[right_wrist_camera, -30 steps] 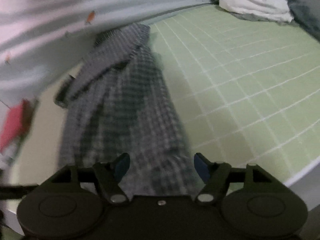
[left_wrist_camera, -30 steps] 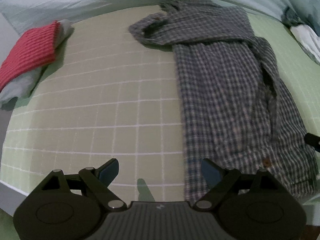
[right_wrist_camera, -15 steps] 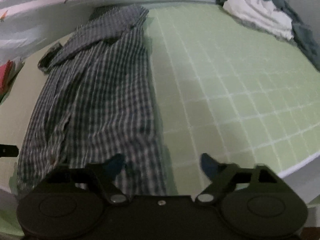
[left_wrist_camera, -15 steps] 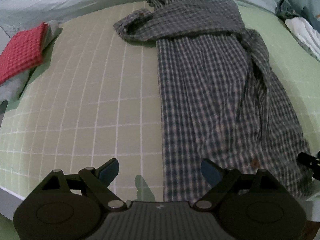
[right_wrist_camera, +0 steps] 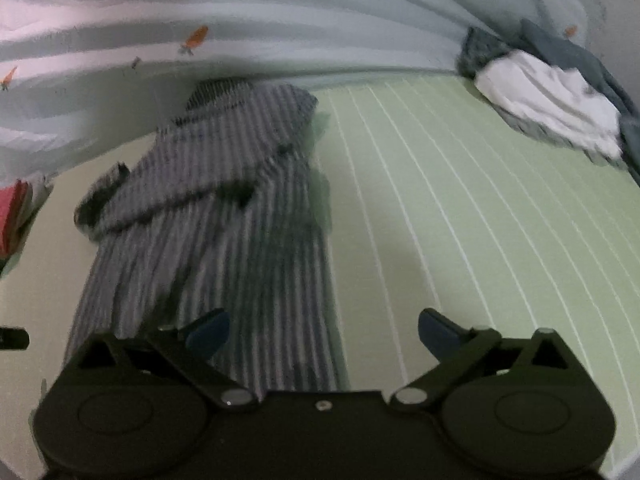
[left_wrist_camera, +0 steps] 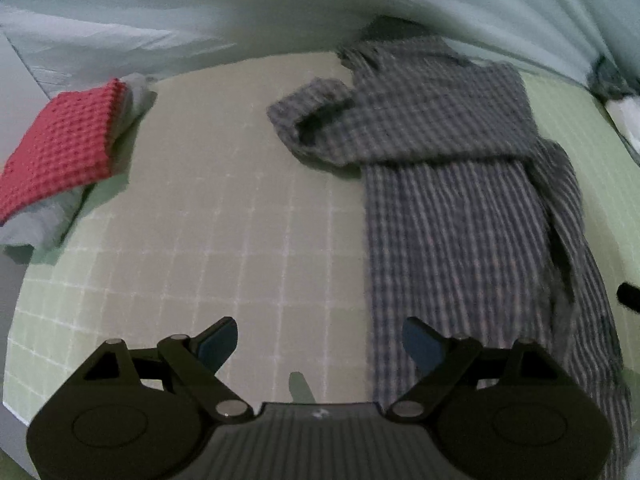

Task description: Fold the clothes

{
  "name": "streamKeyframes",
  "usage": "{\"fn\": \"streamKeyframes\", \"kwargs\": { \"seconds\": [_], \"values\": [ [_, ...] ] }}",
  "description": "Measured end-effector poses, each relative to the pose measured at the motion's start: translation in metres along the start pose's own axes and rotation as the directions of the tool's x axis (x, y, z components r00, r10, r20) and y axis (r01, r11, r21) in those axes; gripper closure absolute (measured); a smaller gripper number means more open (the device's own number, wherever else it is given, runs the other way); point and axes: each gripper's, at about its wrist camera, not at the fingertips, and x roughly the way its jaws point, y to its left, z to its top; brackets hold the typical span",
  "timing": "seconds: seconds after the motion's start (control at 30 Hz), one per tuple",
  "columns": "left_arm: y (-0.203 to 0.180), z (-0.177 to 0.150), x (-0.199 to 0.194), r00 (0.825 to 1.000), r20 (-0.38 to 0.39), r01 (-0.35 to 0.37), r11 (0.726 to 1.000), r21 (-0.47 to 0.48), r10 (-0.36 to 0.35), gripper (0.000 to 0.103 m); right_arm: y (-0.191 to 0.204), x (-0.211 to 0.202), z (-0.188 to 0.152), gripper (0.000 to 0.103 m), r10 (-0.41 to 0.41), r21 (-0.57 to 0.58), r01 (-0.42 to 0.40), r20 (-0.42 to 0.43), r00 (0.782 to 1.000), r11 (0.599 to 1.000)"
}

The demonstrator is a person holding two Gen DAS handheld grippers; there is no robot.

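Note:
A grey plaid shirt lies lengthwise on the green gridded bed sheet, folded into a long strip with a sleeve laid across its far end. My left gripper is open and empty, low over the sheet at the shirt's near left edge. The shirt shows in the right wrist view too. My right gripper is open and empty over the shirt's near right edge.
A folded red waffle cloth on grey fabric lies at the far left. A pile of white and dark clothes sits at the far right. A pale curtain hangs behind the bed. The bed edge runs close by at the near left.
Both grippers have dropped back and shifted: the shirt now sits more to the right in the left view and left in the right view. Both stay open.

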Motion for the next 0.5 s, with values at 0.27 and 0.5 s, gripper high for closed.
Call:
{"fn": "streamKeyframes", "kwargs": {
  "seconds": [0.27,0.5],
  "values": [
    [0.017,0.068,0.042,0.999,0.039,-0.034,0.999,-0.028,0.035,0.013,0.023,0.061,0.088,0.002,0.047,-0.083,-0.041,0.078,0.996,0.996],
    [0.016,0.141,0.104,0.999,0.039,-0.038,0.999,0.015,0.037,0.013,0.045,0.151,0.165,0.021,0.082,-0.190,-0.071,0.049,0.995,0.979]
  ]
}}
